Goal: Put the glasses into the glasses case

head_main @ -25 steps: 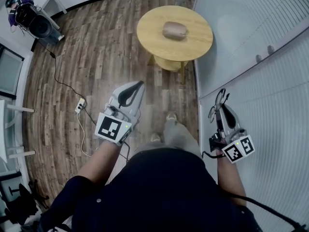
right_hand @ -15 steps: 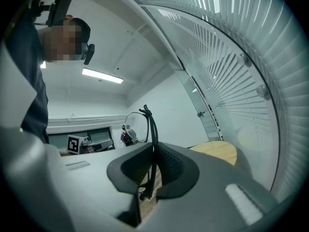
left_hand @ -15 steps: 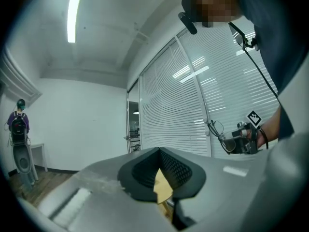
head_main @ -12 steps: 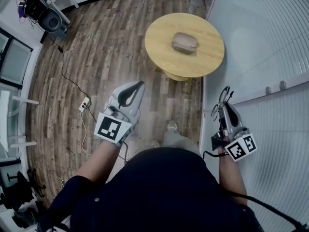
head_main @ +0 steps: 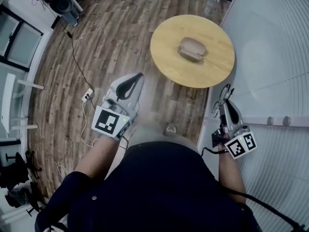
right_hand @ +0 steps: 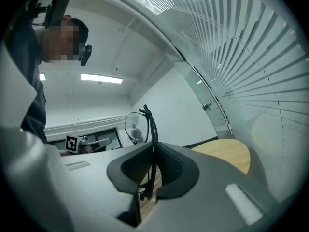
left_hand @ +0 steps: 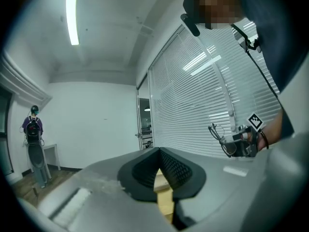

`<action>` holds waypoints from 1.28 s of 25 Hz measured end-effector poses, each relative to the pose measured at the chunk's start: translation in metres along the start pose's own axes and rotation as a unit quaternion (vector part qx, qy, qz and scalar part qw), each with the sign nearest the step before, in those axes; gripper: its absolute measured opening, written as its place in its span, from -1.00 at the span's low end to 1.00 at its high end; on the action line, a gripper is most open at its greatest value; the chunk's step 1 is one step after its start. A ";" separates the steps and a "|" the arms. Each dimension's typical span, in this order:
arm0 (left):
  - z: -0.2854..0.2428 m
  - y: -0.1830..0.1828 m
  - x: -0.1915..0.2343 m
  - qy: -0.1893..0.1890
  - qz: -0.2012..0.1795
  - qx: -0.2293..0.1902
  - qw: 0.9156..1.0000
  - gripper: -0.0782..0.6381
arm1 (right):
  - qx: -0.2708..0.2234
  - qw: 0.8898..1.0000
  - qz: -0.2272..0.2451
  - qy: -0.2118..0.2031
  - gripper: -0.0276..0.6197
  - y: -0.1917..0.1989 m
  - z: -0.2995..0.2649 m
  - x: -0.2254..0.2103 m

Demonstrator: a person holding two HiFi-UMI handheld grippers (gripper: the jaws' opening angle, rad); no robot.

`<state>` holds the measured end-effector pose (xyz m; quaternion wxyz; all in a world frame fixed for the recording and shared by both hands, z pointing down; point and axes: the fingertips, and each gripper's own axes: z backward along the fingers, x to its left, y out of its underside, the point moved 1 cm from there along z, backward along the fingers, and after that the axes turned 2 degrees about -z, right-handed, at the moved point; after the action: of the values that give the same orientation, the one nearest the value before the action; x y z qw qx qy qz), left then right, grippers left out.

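The right claw (head_main: 227,102), clamped on the glasses (right_hand: 136,127), has the case (head_main: 193,49) at 11 o'clock on the counter (head_main: 166,37), its long axis lying 10-to-4.

Round wooden table (head_main: 166,52) on plank floor (head_main: 111,37); a cable (head_main: 76,64) leads to, seemingly, a power strip (head_main: 87,96).

Office-type interior, not a home.
- Brown wood-plank laminate floor (head_main: 111,37), plain white walls.
- Full-height glass partition wall with white horizontal slat blinds (left_hand: 193,110).
- Glazed door with metal handle (left_hand: 145,122) at far end, lit room beyond.
- Long fluorescent ceiling strip light (left_hand: 72,13).
- Round pale wooden table (head_main: 166,47) beside partition.
- White power strip with trailing black cable (head_main: 88,95) on floor.
- Black star-shaped wheeled bases (head_main: 14,170) at room edge, apparently office chairs.
- Second person, standing, backpack on (left_hand: 33,129), by far wall.
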<state>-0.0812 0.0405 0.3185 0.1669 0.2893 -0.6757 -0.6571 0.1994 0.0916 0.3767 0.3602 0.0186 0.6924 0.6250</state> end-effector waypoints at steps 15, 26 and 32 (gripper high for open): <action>-0.095 0.019 0.065 0.031 0.015 -0.010 0.999 -0.77 | 0.019 1.000 0.004 0.017 -0.81 -0.013 -0.087 -0.047; -0.188 0.015 0.140 0.075 0.020 -0.026 0.997 -0.77 | 0.019 0.998 0.008 0.052 -0.81 -0.031 -0.178 -0.076; -0.228 0.020 0.182 0.100 0.027 -0.024 0.994 -0.77 | 0.031 0.997 0.011 0.067 -0.81 -0.027 -0.233 -0.080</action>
<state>-0.0873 -0.2518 0.3288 0.2586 0.3313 -0.6475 -0.6357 0.1483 -0.1505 0.3814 0.3056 -0.0041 0.7338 0.6067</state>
